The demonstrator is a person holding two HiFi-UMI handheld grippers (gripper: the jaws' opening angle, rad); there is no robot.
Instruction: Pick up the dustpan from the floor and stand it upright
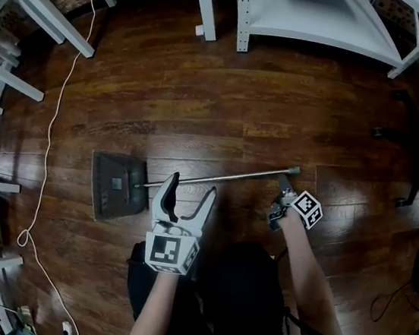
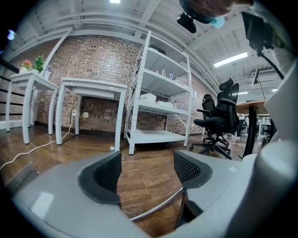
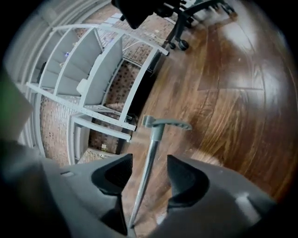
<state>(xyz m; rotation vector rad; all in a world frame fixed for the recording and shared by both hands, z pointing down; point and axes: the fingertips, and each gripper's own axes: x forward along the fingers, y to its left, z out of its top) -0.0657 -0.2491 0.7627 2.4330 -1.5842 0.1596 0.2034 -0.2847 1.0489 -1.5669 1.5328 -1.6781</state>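
As dustpan (image 1: 119,185) lies flat, right tongs (image 3: 148,169) open

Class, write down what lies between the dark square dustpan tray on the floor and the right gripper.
In the head view, the dustpan's thin silver pole spans that stretch, with the left gripper over it near the tray.

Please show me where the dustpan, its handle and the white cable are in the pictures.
dustpan (image 1: 119,187): head view, on the dark pan's middle.
handle (image 3: 150,155): right gripper view, on the metal rod, below the end grip.
white cable (image 1: 48,142): head view, on its long middle stretch.
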